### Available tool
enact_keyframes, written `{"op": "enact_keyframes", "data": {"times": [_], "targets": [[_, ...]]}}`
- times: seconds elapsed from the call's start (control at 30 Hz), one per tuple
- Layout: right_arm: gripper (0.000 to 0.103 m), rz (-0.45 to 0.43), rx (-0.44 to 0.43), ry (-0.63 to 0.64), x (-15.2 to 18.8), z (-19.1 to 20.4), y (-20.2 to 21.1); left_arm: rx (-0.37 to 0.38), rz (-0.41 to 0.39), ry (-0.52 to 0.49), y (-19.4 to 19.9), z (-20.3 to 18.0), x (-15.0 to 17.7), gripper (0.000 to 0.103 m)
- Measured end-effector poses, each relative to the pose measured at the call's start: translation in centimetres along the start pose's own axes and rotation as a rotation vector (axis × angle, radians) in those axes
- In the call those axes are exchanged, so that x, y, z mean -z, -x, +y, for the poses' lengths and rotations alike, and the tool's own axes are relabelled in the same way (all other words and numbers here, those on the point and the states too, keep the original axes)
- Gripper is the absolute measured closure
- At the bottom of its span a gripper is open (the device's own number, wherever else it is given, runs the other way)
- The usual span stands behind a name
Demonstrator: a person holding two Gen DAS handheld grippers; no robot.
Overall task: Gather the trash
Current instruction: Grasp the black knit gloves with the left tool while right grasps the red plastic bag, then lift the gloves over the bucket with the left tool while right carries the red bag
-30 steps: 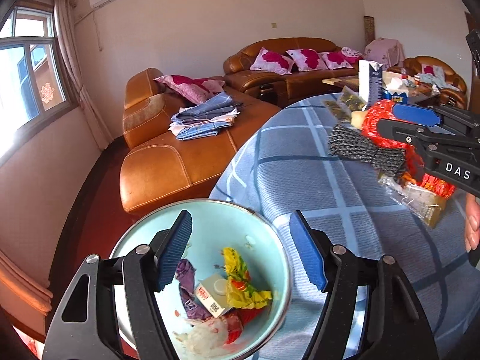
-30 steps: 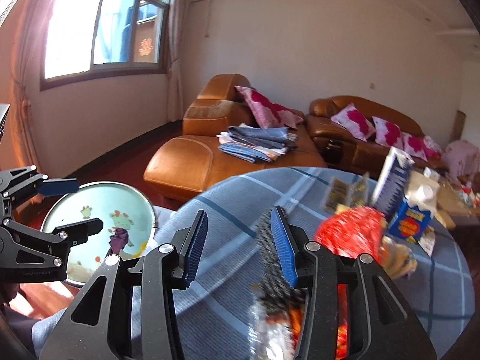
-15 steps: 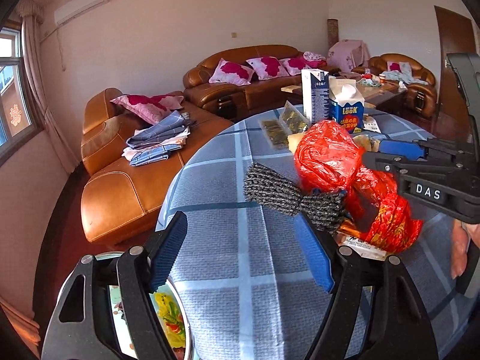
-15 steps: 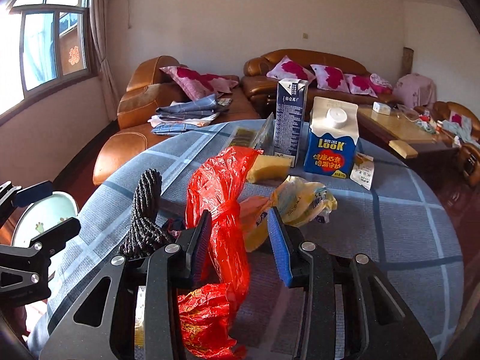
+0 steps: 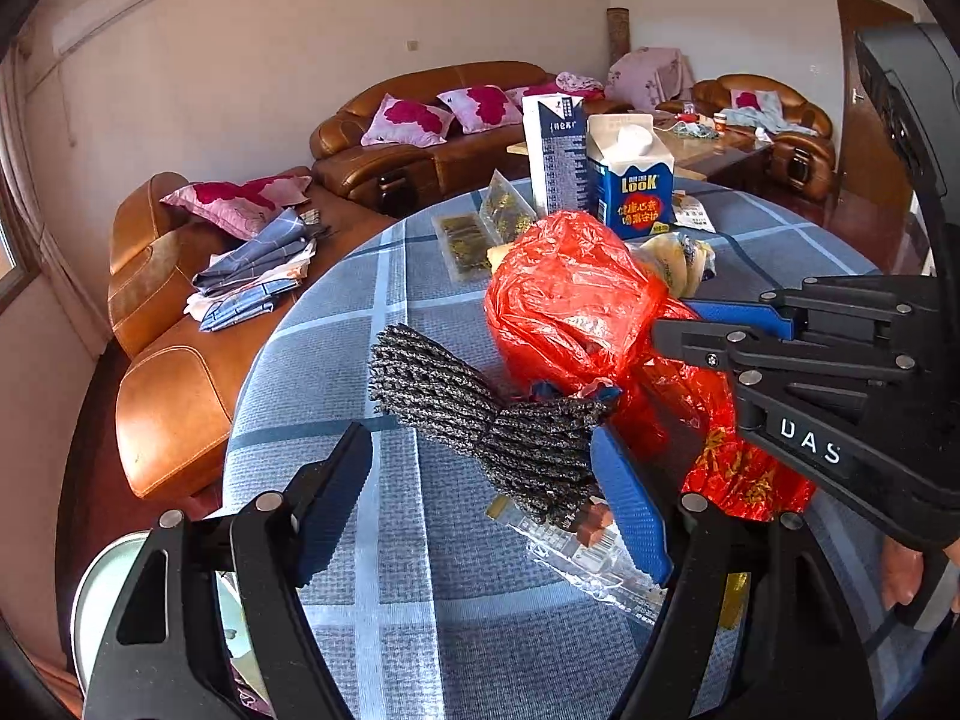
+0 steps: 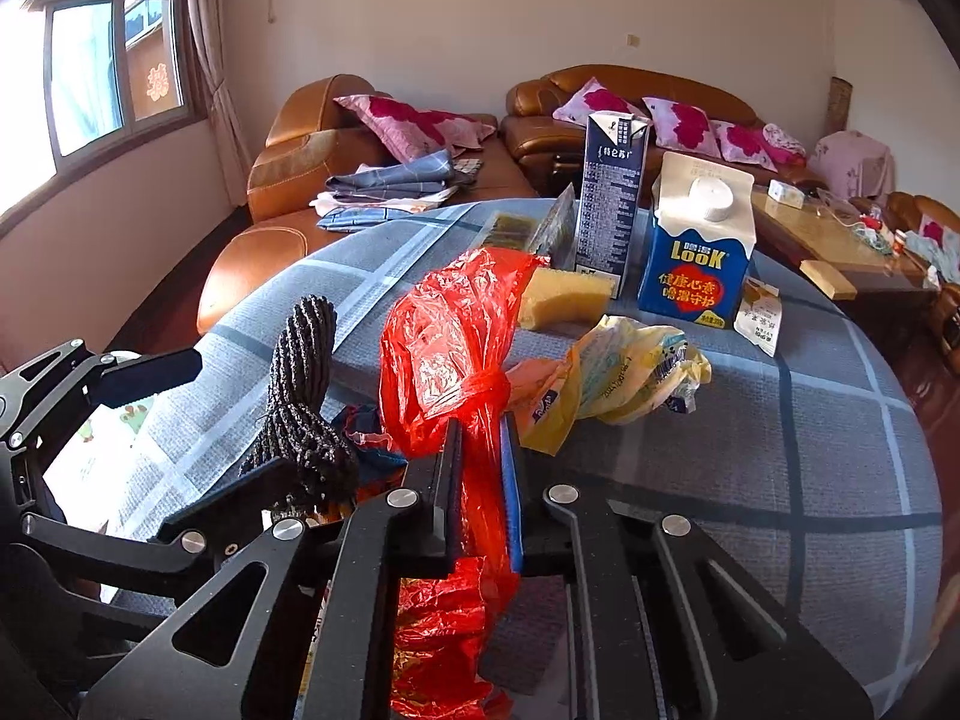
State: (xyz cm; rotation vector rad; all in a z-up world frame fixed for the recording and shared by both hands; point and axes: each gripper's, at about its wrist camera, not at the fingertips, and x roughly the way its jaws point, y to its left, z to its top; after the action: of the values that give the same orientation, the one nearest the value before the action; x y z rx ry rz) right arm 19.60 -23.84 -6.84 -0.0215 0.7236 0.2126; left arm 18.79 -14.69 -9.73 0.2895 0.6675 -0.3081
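1. Nearest the right wrist camera, the right gripper (image 6: 483, 468) has just been closing and now pinches the twisted neck of the red plastic bag (image 6: 447, 348) between its pads, just below the knot. The bag's body puffs up beyond the fingertips, and its tail trails back under the gripper over a crumpled red and gold wrapper (image 6: 438, 630).
2. At the near edge of the round table (image 5: 372, 300), covered in a blue-grey checked cloth, the left gripper (image 5: 480, 498) has just been opening and stands wide — nothing pressed between its pads. Its right-hand finger lies beside a dark speckled knitted bundle (image 5: 474, 414), which rests on the cloth just left of the red bag, partly over a clear plastic wrapper (image 5: 576, 552).
3. Low on the near left, off the table's edge, the rim of a pale enamel basin (image 5: 96, 588) shows behind the left gripper.
4. Just beyond the red bag lie a yellow crumpled wrapper (image 6: 624, 372) and a yellow sponge (image 6: 564, 297).
5. Farther back stand a tall dark carton (image 6: 612, 204) and, to its right, a blue milk carton (image 6: 696, 252) — both upright.
6. Beyond the table is a brown leather sofa (image 6: 312, 150) with pink cushions and folded cloth.
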Motion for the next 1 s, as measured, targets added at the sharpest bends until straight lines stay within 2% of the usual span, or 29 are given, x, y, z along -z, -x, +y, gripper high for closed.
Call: {"op": "enact_keyframes", "data": {"times": [0.1,0.17,0.2,0.23,0.33,0.5,0.73,1.0], "targets": [[0.091,0.001,0.0,0.0,0.0,0.0,0.0,0.024,0.018,-0.006,-0.6,-0.1,0.2,0.031],[0.091,0.002,0.005,0.011,0.0,0.2,-0.1,0.067,0.046,-0.007,-1.2,-0.2,0.4,0.049],[0.091,0.003,0.009,0.016,0.0,0.3,-0.1,0.09,0.061,-0.005,-1.6,-0.3,0.4,0.064],[0.091,0.002,0.013,0.02,0.0,0.3,-0.1,0.107,0.067,-0.005,-1.8,-0.3,0.5,0.074],[0.091,-0.007,0.018,0.026,0.0,0.5,0.1,0.136,0.049,0.001,-1.4,-0.3,0.4,0.086],[0.093,-0.026,0.028,0.045,0.2,0.9,0.3,0.148,-0.014,0.021,0.3,0.5,0.1,0.089],[0.098,-0.086,0.02,0.06,0.5,1.3,1.6,0.095,-0.107,0.032,3.2,1.7,-0.4,0.09],[0.099,-0.174,0.005,0.063,0.2,1.5,3.3,0.029,-0.153,0.052,5.4,3.0,0.5,0.09]]}}
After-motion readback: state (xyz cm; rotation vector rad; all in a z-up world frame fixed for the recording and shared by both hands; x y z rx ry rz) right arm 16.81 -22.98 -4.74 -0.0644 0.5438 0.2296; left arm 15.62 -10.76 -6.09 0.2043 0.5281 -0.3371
